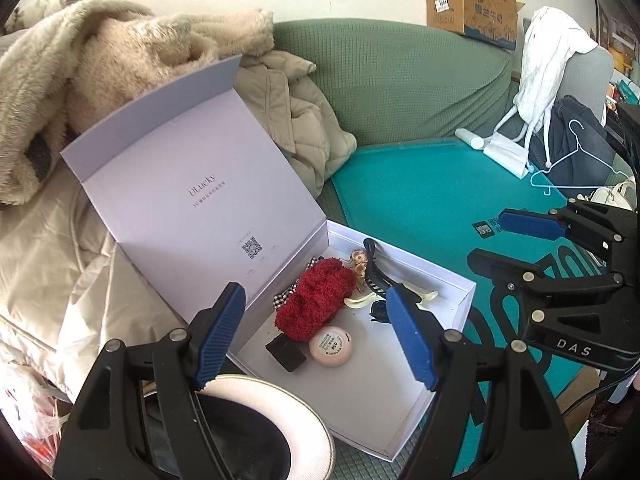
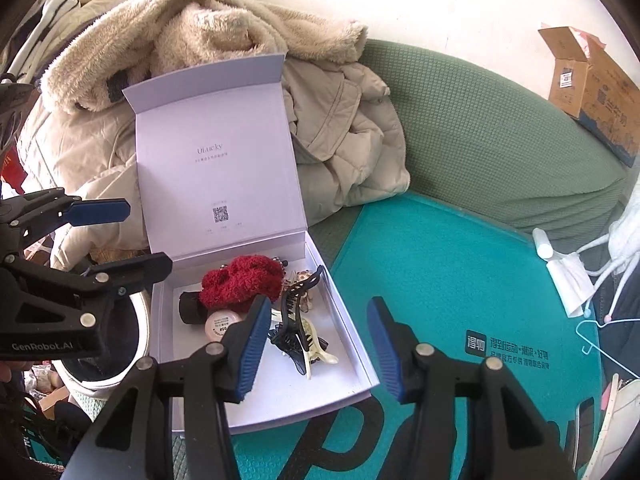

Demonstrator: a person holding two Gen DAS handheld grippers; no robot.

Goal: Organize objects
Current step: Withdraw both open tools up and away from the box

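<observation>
Left gripper (image 1: 316,336) hangs w/ blue fingers (image 1: 219,336) spread apart, empty, over the open white box (image 1: 424,396); right gripper (image 2: 316,350) likewise agape, empty, at the box's right edge. Inside: red fuzzy scrunchie (image 1: 316,304), pink round tin (image 1: 331,346), small black block (image 1: 286,352), black claw clip (image 2: 294,328) atop a cream clip (image 2: 318,350); lid (image 1: 192,208) propped upright vs. beige coats (image 1: 120,64); box sits on a teal mat (image 1: 420,192), green sofa (image 1: 400,76) behind.

The left claw (image 1: 316,336) hangs with its blue-padded fingers (image 1: 219,334) spread wide, gripping nothing. The right claw (image 2: 316,350) hangs just beside it, its fingers (image 2: 386,350) likewise wide apart and empty.
</observation>
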